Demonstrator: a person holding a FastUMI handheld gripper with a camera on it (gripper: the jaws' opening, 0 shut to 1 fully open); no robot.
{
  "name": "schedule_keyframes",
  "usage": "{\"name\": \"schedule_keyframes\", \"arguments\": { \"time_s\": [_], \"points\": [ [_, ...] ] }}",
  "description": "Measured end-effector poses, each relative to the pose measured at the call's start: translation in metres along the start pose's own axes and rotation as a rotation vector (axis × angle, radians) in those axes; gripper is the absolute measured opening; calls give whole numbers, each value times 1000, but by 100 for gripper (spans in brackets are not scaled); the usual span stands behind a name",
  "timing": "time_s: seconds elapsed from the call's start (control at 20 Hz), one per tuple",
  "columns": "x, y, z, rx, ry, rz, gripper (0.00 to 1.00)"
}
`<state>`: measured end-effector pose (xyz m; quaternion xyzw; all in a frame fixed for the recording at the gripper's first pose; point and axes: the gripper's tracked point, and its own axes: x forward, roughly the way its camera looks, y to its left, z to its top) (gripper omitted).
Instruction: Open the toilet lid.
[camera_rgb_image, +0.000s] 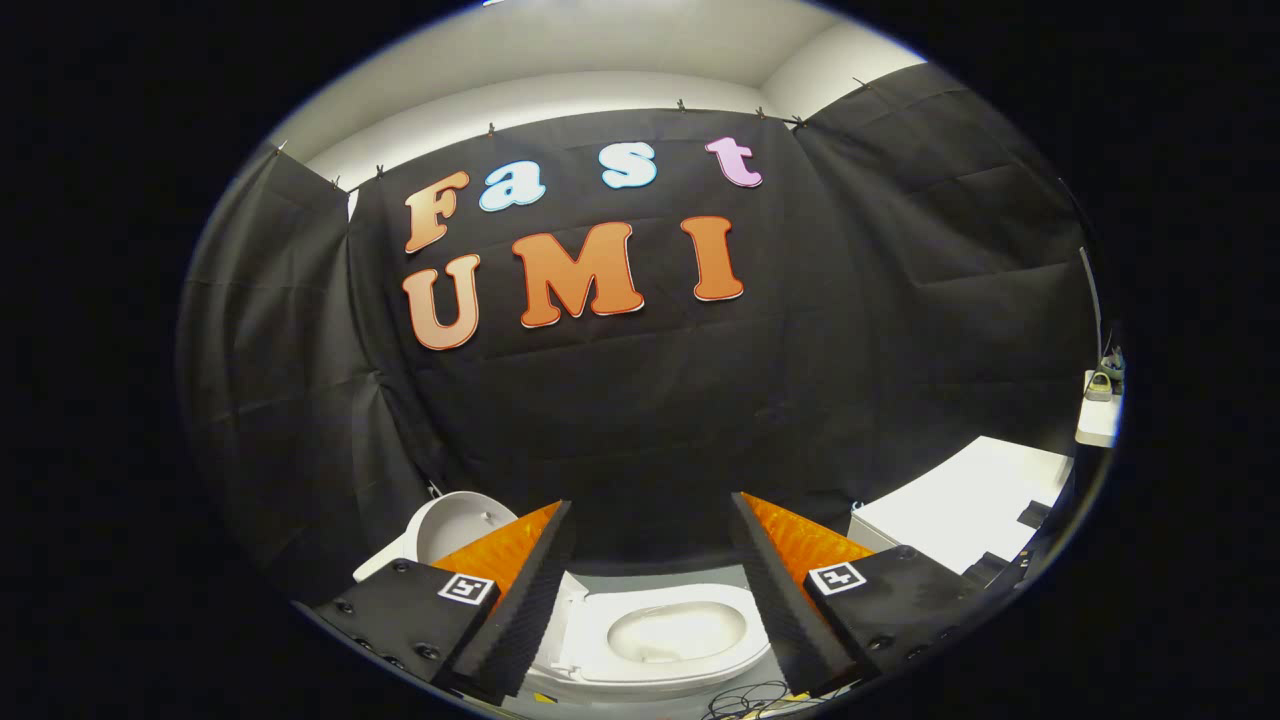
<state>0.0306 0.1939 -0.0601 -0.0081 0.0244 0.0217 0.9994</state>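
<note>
White on black: held gripper wide open, empty, over toilet; judged lid already upright, best withdrawn clear without brushing it.

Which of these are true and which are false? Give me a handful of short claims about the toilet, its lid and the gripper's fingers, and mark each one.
1. The toilet lid is raised, leaning back off to the side of the bowl. True.
2. The gripper is clamped on the lid. False: its fingers stand wide apart and hold nothing.
3. The toilet bowl and seat show in the gap between the fingers. True.
4. The lid lies flat over the seat. False: the seat and bowl are uncovered.
5. A white table stands beside the toilet, against the black cloth wall. True.
6. A hand rests on the toilet seat. False: nothing lies on the seat.
</note>
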Motion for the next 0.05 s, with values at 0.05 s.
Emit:
{"name": "schedule_keyframes", "arguments": {
  "time_s": [0.05],
  "points": [
    [0,0,0,0,-1,-1,98]
  ]
}}
